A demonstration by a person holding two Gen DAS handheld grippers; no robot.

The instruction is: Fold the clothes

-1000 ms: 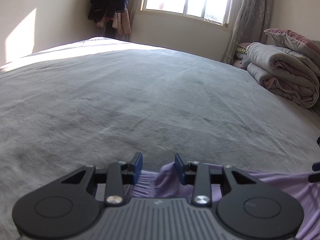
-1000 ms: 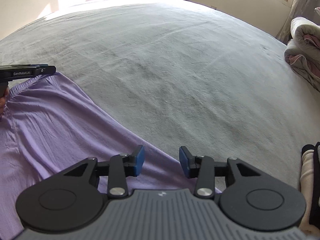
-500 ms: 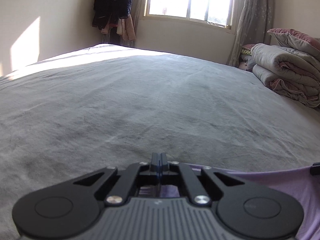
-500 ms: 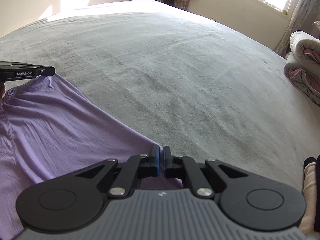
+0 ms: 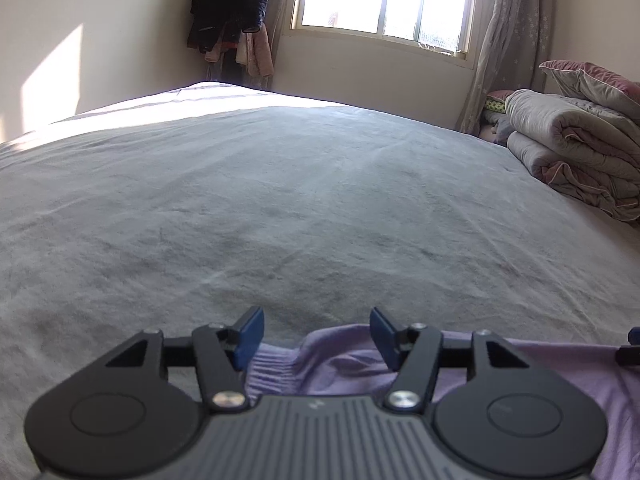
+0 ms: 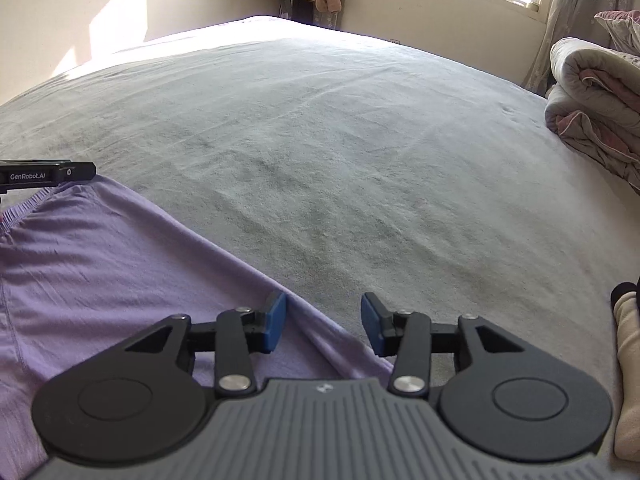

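Laying out a purple garment on the bed, with both grippers spread apart and nothing clamped.

Largest first: the grey bed (image 6: 360,152) carries the purple garment (image 6: 100,272) along its near edge, spread flat, with its long axis running side to side between the two tools. Its gathered elastic band (image 5: 272,364) lies at the left end, under the left gripper (image 5: 316,334), so the garment points left; the other end reaches the right gripper (image 6: 323,323), whose open fingers straddle the sloping cloth edge. Judging by this, the step in hand is flattening before the first fold. Next, each tool probably needs to close on a corner and carry it across; which garment it is stays unclear from here.
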